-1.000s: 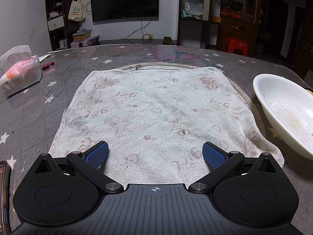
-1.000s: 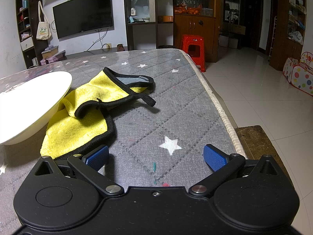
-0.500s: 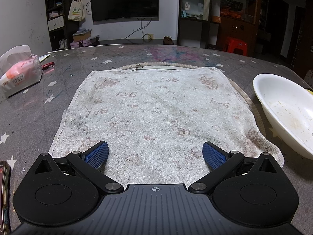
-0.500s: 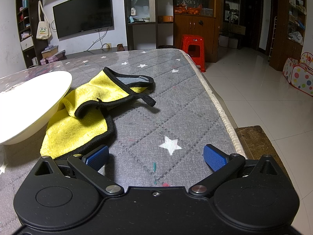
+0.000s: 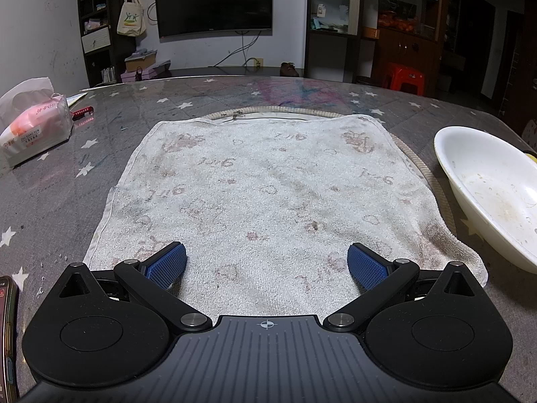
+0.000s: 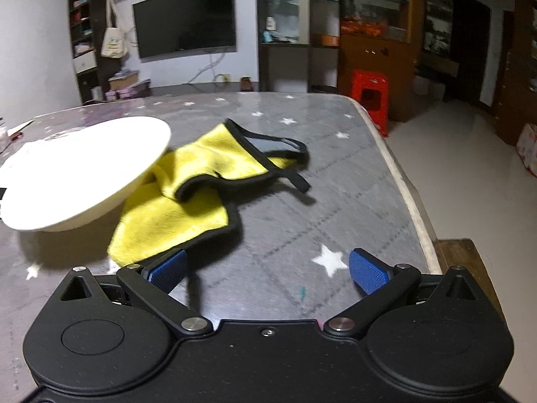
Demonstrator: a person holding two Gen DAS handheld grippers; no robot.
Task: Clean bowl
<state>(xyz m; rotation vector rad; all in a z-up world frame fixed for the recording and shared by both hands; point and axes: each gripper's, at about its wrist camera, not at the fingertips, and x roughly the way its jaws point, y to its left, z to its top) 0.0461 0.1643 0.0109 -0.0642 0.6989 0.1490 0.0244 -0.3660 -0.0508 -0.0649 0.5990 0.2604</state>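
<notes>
My left gripper (image 5: 266,263) sits with its blue pads spread wide over the near edge of the stained white towel (image 5: 268,194), holding nothing. My right gripper (image 6: 267,270) is equally spread above the grey starred table (image 6: 335,201). The dirty white bowl (image 5: 493,194) lies right of the towel, its far rim overlapping the yellow cloth (image 6: 188,201).

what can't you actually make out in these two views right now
- White bowl: right side cut off by the left wrist view's edge; its inside is washed out by glare in the right wrist view.
- Yellow cloth: left part hidden under the bowl; motion blur softens it.
- Phone: mostly cut off at the left wrist view's left edge.
- Tissue pack: print too small to read fully.
</notes>
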